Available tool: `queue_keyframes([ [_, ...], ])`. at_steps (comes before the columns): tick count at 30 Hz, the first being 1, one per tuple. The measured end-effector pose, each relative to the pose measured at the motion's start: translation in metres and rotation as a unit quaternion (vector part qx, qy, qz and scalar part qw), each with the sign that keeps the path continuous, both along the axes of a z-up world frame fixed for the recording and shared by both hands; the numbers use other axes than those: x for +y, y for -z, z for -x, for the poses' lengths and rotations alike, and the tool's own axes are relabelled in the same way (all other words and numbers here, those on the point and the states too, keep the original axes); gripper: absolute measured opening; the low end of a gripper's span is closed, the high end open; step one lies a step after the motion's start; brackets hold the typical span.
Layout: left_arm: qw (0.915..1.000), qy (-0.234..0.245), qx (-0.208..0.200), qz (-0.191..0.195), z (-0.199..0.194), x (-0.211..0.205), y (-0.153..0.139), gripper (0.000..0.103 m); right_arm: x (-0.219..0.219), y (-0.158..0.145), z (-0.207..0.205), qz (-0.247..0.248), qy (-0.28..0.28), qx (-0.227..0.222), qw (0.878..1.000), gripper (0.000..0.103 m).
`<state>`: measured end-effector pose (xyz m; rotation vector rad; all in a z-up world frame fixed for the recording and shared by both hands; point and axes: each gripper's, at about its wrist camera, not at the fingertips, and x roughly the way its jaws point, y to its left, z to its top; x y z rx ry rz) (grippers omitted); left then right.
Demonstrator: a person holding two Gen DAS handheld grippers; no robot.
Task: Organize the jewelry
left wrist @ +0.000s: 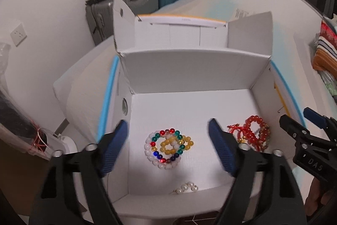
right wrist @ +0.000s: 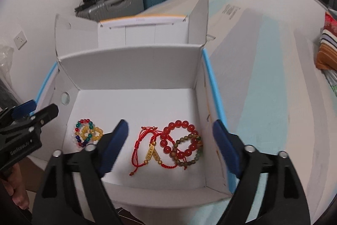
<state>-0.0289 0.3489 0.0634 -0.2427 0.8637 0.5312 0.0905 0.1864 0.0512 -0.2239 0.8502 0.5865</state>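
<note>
Open white cardboard box (left wrist: 189, 107), flaps raised, lying on a white and pale-blue surface; whether that is a bed or a tabletop cannot be told.

Contents, all flat on the box floor:
- Multicolour bead bracelet (left wrist: 166, 146) of red, green, blue and white beads, lying as a ring, left half of the floor. A yellow bead bracelet (left wrist: 175, 143) is coiled inside and over it.
- Pearl piece (left wrist: 188, 187), a short curved row near the front wall, running roughly side to side.
- Red bead bracelet (right wrist: 181, 138), right half of the floor, overlapped by an olive-brown bead bracelet (right wrist: 187, 153).
- Red cord bracelets (right wrist: 147, 147) with two gold tags, long axes slanting from lower left to upper right, touching the red beads.

Left gripper (left wrist: 168, 149): blue-padded fingers spread wide above the multicolour ring, nothing between them.
Right gripper (right wrist: 170, 147): fingers spread wide above the red group, holding nothing.

Room: white walls, a wall socket (left wrist: 18, 34), stacked suitcases (left wrist: 134, 1) in the corner, striped fabric (left wrist: 324, 52) at the right edge.
</note>
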Motion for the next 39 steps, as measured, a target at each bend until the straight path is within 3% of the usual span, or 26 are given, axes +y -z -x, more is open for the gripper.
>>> queue_keyframes([
  [4,0.9994,0.000,-0.028,-0.018,0.023,-0.014,-0.014,0.097,-0.019,-0.016,0.015,-0.020,0.010,-0.024,0.999,0.095],
  [9,0.9976,-0.003,-0.054,-0.042,0.051,-0.033,-0.023,0.097,-0.038,-0.025,0.034,-0.026,0.016,-0.048,0.998,0.095],
  [14,0.9969,-0.002,-0.068,-0.039,0.069,-0.045,-0.020,0.097,-0.053,-0.020,0.057,-0.025,0.023,-0.068,0.997,0.095],
  [23,0.9965,0.000,-0.078,-0.030,0.093,-0.060,-0.011,0.097,-0.063,-0.007,0.077,-0.020,0.029,-0.066,0.997,0.095],
  [39,0.9972,0.006,-0.064,-0.038,0.090,-0.068,-0.003,0.097,-0.069,-0.005,0.082,-0.022,0.030,-0.063,0.997,0.095],
])
